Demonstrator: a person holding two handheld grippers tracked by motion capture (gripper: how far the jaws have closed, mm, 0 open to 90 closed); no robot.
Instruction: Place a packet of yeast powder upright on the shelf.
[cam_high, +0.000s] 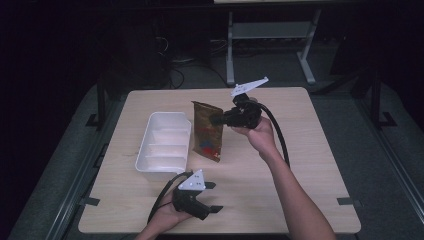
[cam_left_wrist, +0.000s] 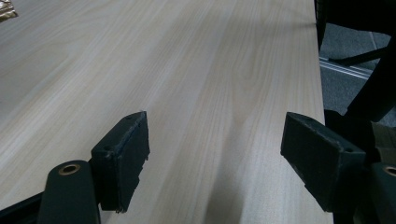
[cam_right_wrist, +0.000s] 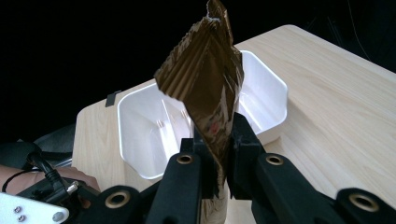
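Observation:
A brown foil snack bag (cam_high: 207, 130) hangs upright above the table, just right of a white divided tray (cam_high: 165, 145). My right gripper (cam_high: 220, 119) is shut on the bag's right edge, and in the right gripper view the bag (cam_right_wrist: 205, 88) rises between the closed jaws with the tray (cam_right_wrist: 140, 135) behind it. My left gripper (cam_high: 212, 196) rests near the table's front edge, open, with only bare wood between its jaws; the left gripper view shows its fingers (cam_left_wrist: 122, 158) spread wide over the tabletop.
The light wooden table (cam_high: 310, 145) has open surface to the right and front of the tray. Dark floor, a metal frame (cam_high: 270, 35) and cables lie beyond the far edge. A corner of the bag (cam_left_wrist: 7, 10) peeks in at the top left of the left gripper view.

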